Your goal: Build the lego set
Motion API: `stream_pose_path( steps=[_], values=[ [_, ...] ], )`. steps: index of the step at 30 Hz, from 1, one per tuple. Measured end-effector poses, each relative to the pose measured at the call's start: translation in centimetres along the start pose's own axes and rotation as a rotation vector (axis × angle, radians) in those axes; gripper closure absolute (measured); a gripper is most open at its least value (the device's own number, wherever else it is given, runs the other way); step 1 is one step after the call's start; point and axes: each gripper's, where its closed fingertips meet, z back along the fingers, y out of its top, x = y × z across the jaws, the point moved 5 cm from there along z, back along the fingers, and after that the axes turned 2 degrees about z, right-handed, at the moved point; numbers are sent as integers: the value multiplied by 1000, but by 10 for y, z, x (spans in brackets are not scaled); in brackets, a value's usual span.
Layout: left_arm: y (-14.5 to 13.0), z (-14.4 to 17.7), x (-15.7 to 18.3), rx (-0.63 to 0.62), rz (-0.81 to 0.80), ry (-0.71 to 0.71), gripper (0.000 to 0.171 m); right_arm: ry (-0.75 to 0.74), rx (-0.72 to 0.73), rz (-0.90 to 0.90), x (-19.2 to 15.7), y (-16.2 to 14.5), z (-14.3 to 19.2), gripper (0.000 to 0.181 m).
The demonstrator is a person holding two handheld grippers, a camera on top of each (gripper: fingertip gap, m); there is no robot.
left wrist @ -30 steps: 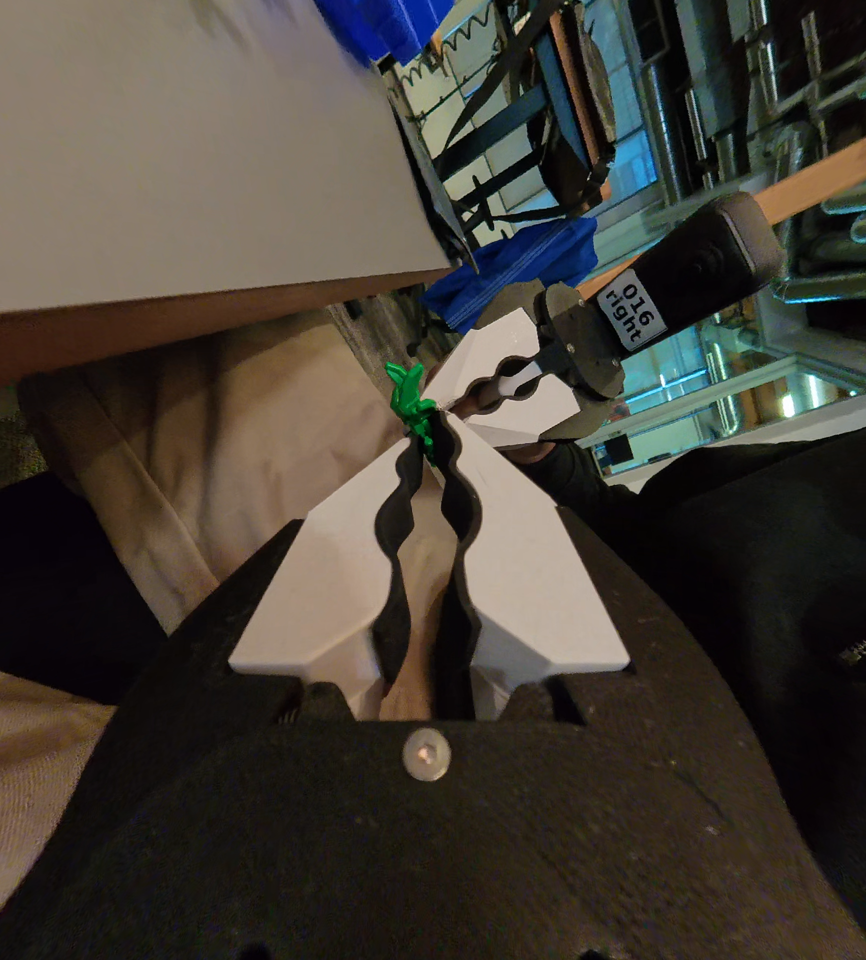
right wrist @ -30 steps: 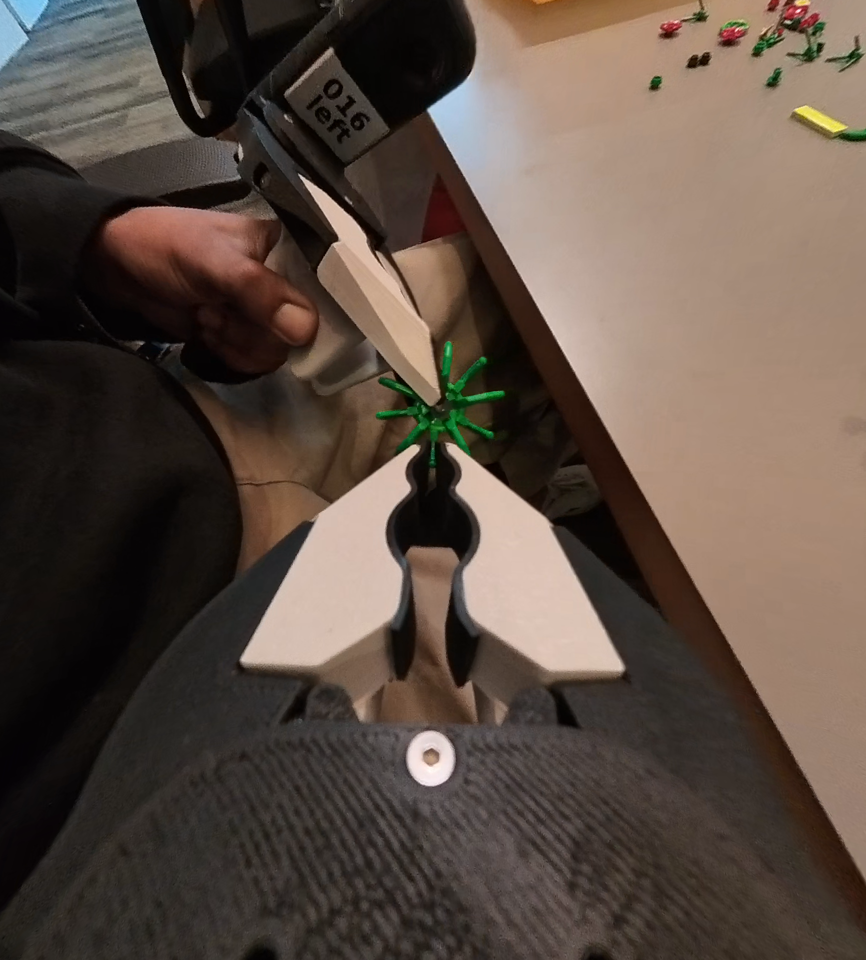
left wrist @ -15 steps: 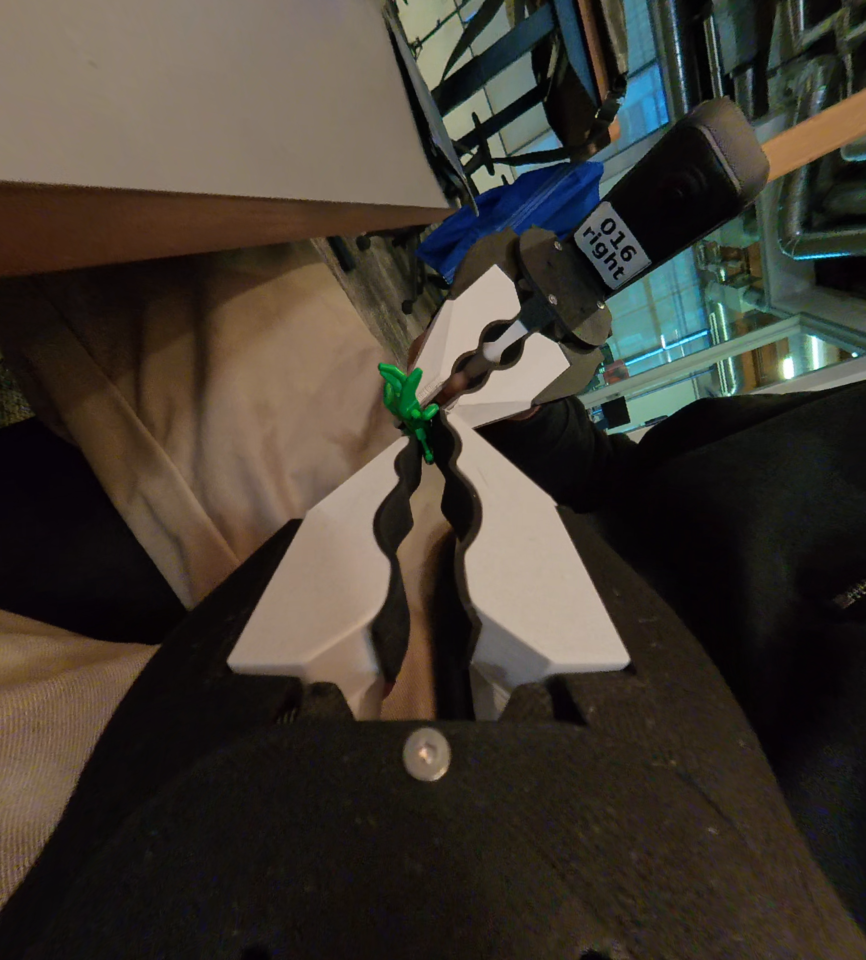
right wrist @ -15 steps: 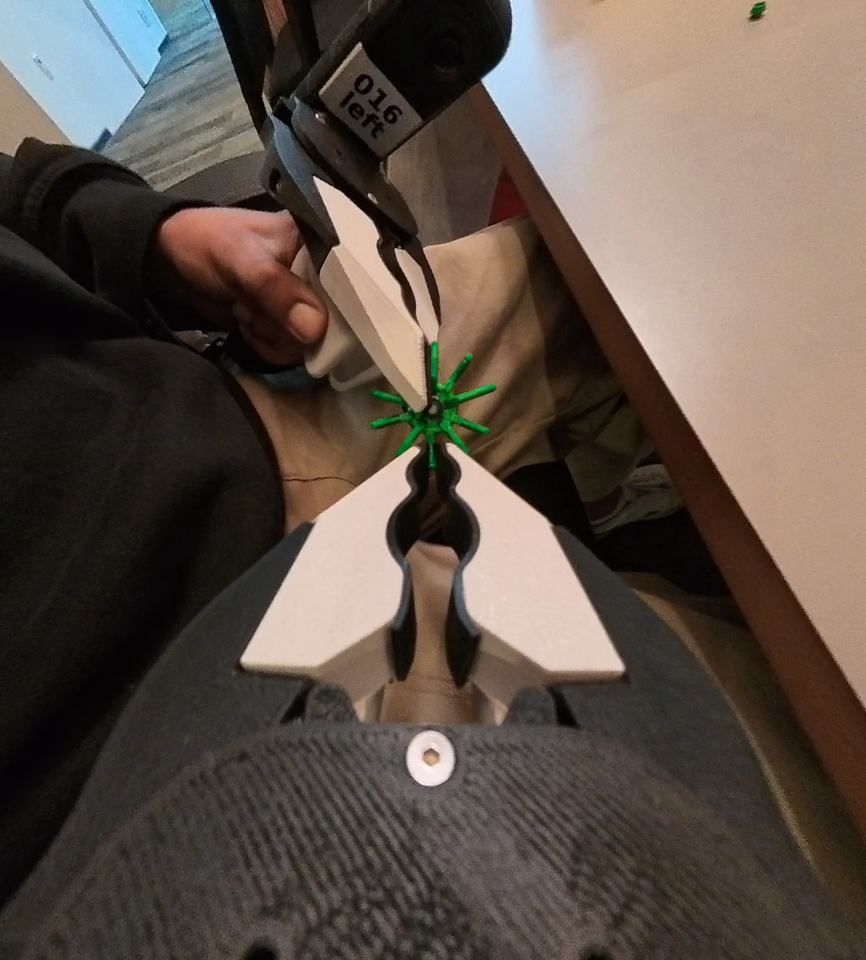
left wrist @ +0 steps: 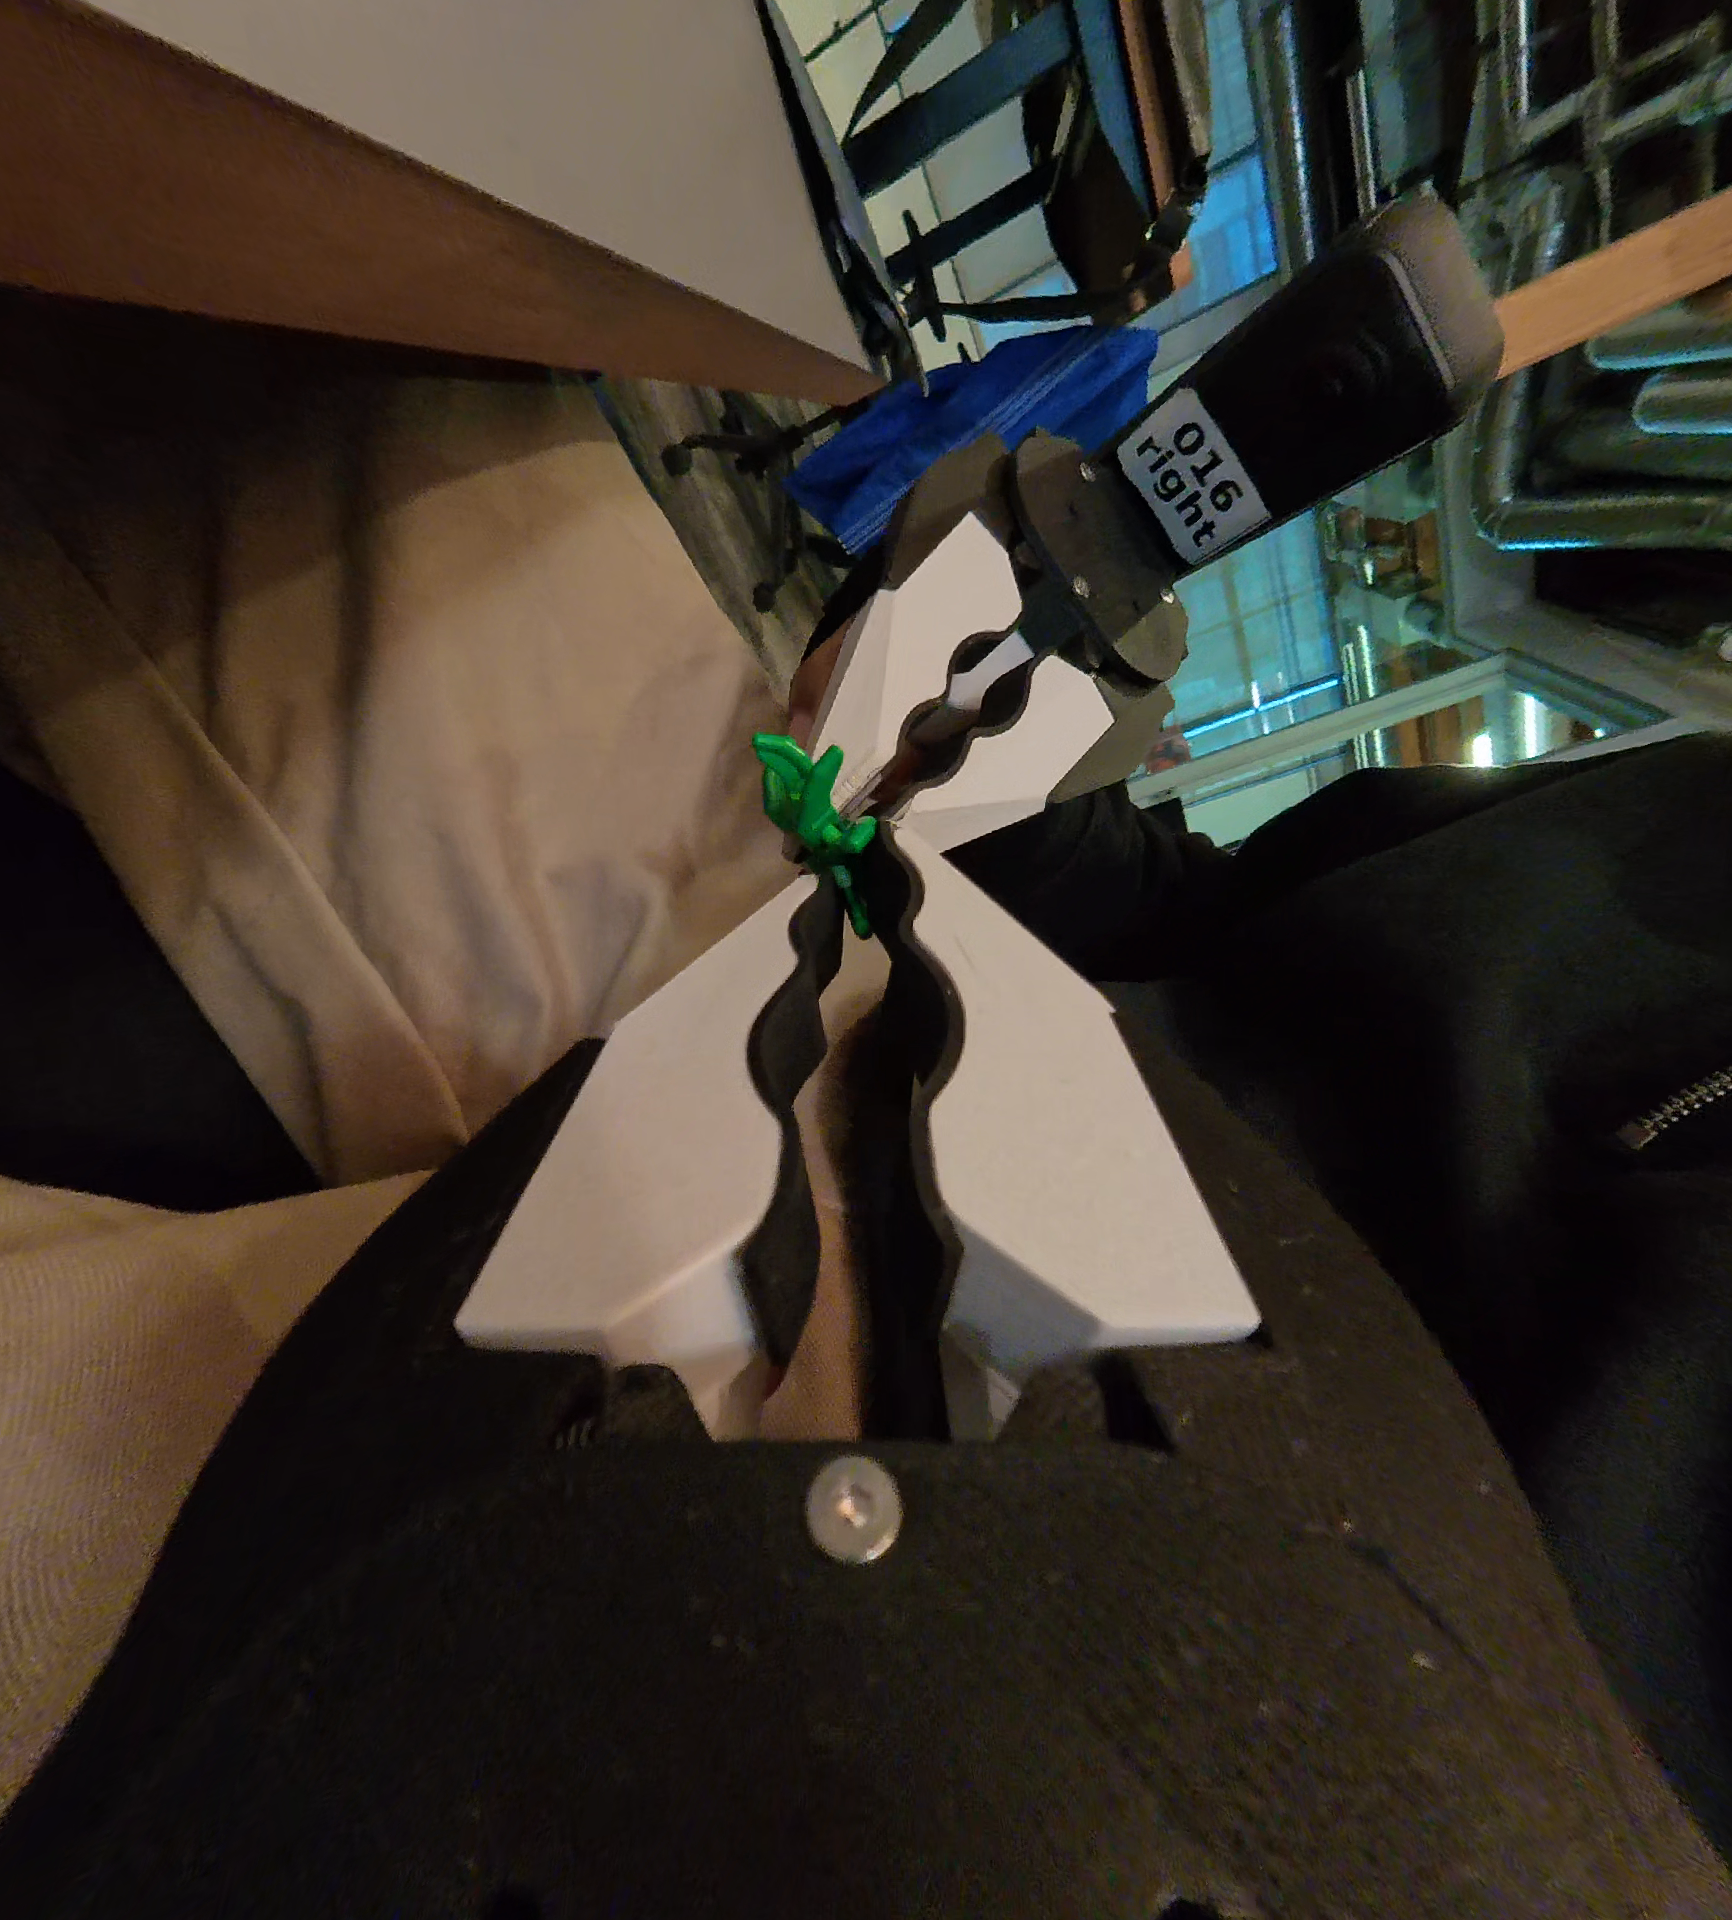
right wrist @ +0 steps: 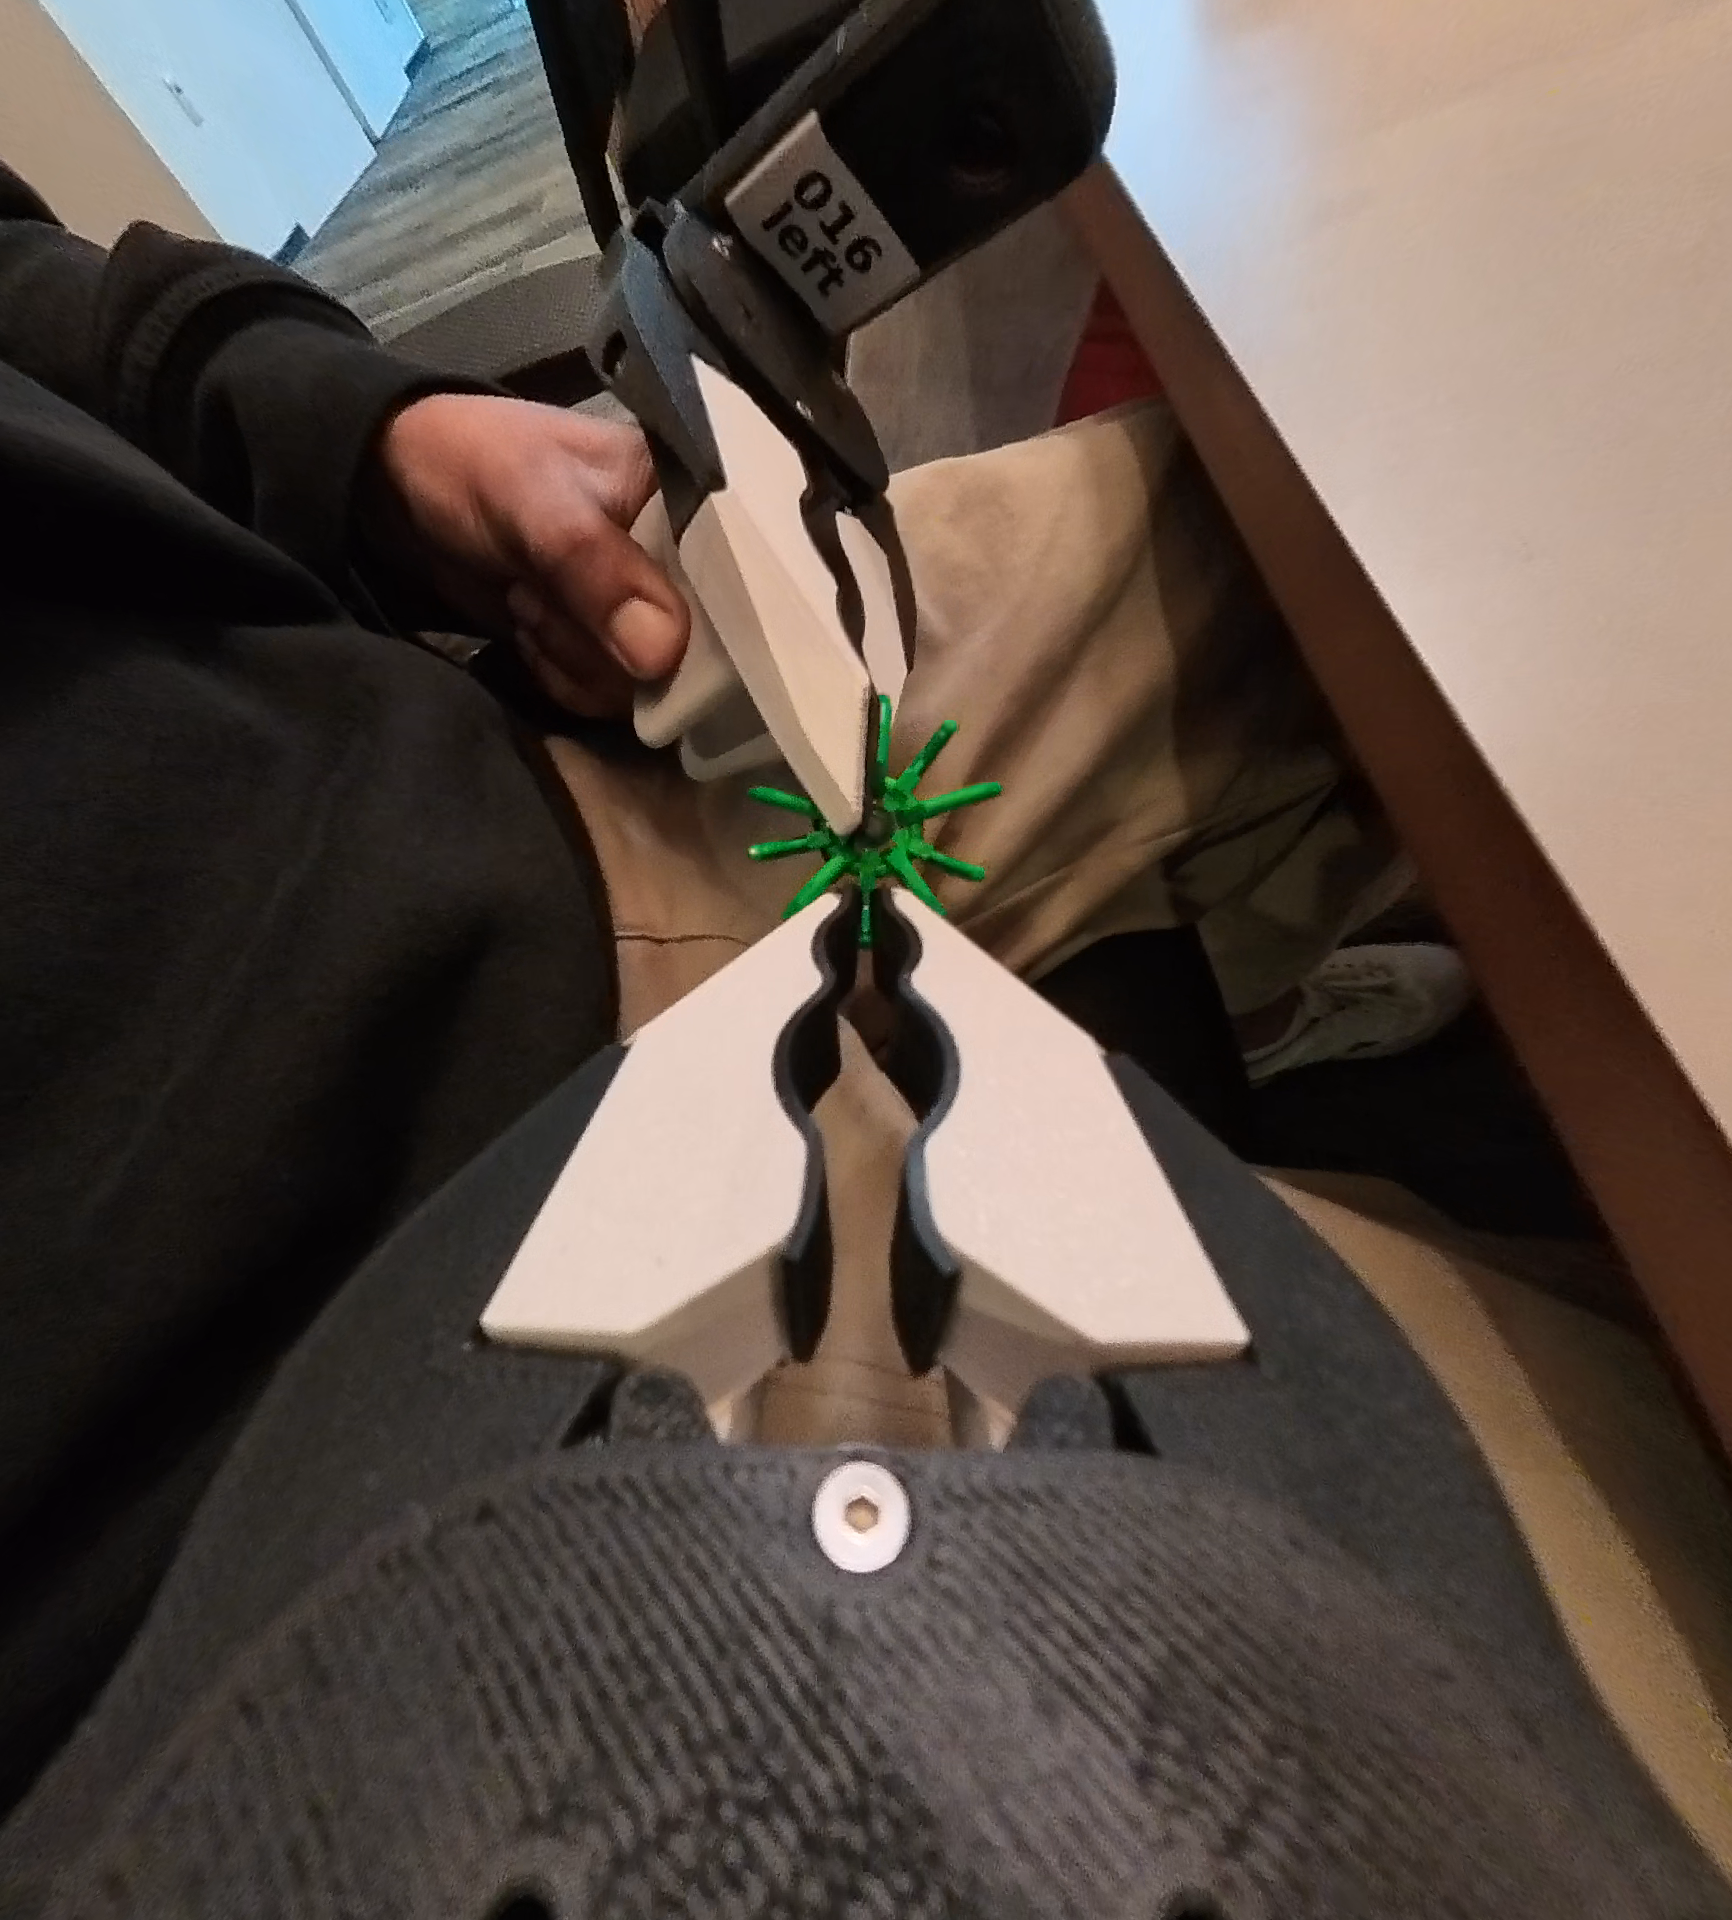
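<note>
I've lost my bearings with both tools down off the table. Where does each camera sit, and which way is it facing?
Left wrist view: on the left gripper, facing along its fingers to the right gripper, table edge above; tan trousers, black jacket show.
Right wrist view: on the right gripper, facing the left gripper and a hand, table edge at right.
Shared: the green piece, pinched by both.

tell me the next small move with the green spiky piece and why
Probably press the two grippers gently together. The left gripper and right gripper both pinch the green spiky piece tip to tip, off the table over the lap, so the parts look mid-join, though seating is unclear.
</note>
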Motion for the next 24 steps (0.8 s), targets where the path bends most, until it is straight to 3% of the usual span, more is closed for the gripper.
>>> stream_pose_path(
  steps=[11,12,13,24],
  values=[
    [10,3,7,27,-11,-30,162,-33,62,-24,0,8,6,180],
    [10,2,7,21,3,-40,160,-51,52,-12,1,8,6,180],
    [11,2,7,22,25,-57,143,-83,40,3,3,8,7,180],
    [27,3,7,80,58,-61,138,-190,14,107,4,10,11,180]
  ],
)
